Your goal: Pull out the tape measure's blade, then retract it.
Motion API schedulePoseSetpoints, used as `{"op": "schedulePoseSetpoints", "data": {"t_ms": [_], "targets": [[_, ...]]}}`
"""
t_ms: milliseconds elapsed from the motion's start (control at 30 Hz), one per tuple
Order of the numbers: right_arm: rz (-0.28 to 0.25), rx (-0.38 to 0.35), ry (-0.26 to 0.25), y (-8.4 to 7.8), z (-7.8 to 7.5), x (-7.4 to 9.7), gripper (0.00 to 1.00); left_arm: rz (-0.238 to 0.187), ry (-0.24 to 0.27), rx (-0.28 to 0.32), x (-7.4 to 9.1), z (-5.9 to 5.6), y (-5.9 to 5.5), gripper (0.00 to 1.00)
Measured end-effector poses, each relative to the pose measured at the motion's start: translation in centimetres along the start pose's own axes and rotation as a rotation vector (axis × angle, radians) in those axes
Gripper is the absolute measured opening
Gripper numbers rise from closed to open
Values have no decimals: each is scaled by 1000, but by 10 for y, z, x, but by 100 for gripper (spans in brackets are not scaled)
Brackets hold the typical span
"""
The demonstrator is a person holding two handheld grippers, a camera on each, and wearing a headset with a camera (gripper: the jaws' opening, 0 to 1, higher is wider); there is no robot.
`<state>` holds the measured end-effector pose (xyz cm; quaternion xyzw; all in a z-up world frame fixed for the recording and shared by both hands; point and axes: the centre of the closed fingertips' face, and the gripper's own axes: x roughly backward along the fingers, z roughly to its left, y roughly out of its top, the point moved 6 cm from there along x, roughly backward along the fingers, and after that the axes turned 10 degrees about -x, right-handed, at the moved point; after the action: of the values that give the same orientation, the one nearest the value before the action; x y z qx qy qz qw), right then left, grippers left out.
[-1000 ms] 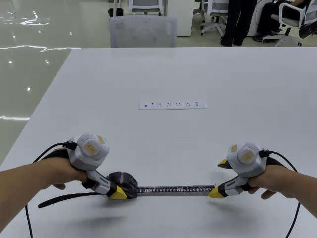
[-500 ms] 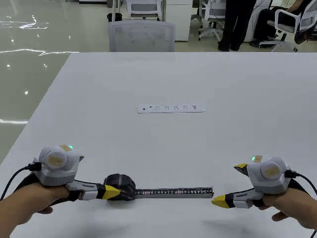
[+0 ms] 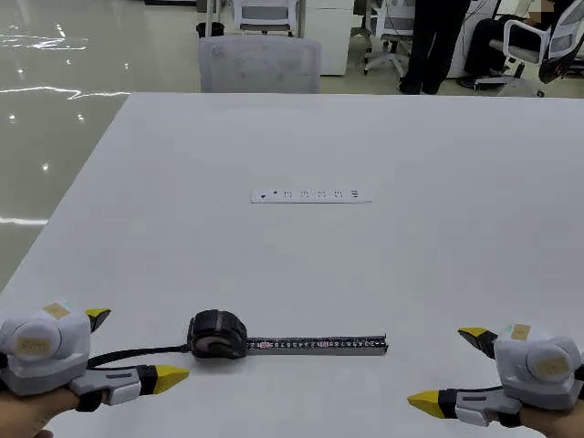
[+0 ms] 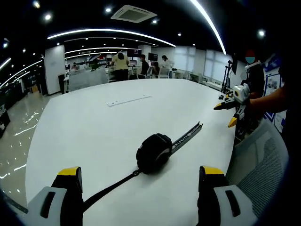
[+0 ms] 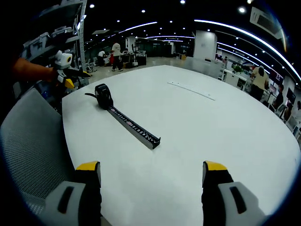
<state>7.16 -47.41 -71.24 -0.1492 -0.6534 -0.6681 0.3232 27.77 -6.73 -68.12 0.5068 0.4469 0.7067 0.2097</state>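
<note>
1. A white bench carries a black, round-cased tape measure. It lies near the front edge, on the person's left side.
2. Its narrow, numbered metal blade is out of the case and lies flat on the bench, running straight to the right. The hooked end rests free on the surface.
3. A thin black strap trails from the case to the left across the bench.
4. The left tongs, grey-bodied with yellow tips, are spread wide and hold nothing. They sit near the case on its left, not touching it. In the left gripper view the case lies ahead between the two spread jaws, and the strap runs back from it toward the gap.
5. The right tongs, of the same grey and yellow build, are likewise wide apart and empty. They sit to the right of the blade's end and nearer the front edge, clear of it. In the right gripper view the blade stretches away to the case, with its hooked end nearest the jaws.
6. A flat white power strip lies mid-bench, well beyond the tape measure.
7. A grey mesh-backed chair stands at the far edge of the bench.
</note>
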Motion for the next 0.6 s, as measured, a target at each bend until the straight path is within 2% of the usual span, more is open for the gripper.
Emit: {"op": "schedulePoseSetpoints", "data": {"t_ms": [100,200,300,333,367,433,467,533,600], "targets": [[-7,-3,-15,-4,1,6,91,-38,-6,26,7,-3,-6,100],[-14,4,-30,-5,6,13,92,-35,-9,34,14,-6,-14,100],[-51,39,-47,-3,11,19,91,-49,-3,44,18,-5,-15,100],[-59,30,-48,-2,13,22,90,-58,-1,36,19,-6,-14,100],[-68,12,-50,-3,13,25,91,-60,3,-12,21,-5,-14,100],[-76,2,-58,-4,14,30,93,-17,13,-30,24,-6,-20,99],[-85,-9,-64,-6,15,34,94,-16,14,-4,26,-8,-20,100],[-104,-39,-82,-8,15,41,97,-60,26,55,31,-10,-19,100],[-100,-54,-100,-13,15,45,100,-62,31,56,35,-10,-22,100]]}}
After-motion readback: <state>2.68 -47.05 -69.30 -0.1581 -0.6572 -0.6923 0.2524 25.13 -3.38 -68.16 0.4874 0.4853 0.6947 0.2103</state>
